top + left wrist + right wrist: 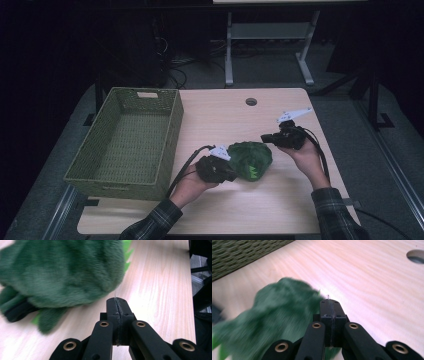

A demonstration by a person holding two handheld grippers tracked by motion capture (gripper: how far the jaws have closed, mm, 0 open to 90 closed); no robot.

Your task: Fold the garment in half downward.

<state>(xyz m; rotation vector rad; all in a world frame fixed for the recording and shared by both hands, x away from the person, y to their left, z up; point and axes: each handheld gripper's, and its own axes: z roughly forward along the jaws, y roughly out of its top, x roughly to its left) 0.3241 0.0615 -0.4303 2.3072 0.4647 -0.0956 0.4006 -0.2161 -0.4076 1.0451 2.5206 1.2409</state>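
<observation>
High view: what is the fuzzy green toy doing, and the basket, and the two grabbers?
Green plush toy: lying on the table, between the grippers, not gripped.
Green woven basket: upright, nothing in it.
Left gripper: shut, holding nothing, beside the toy.
Right gripper: shut, holding nothing.

The high view is dim: the room behind is nearly black, and only the pale wooden tabletop (220, 115) catches soft light from above, with faint, short shadows under things and no glare. Its detail is coarse and grainy. Both gripper views are far brighter, the wood grain washed pale toward the upper right. There the fuzzy dark-green plush toy (62, 272) is smeared by motion blur, its edges soft, while the near black jaws stay sharp. The woven green basket (242, 252) is slightly out of focus.
</observation>
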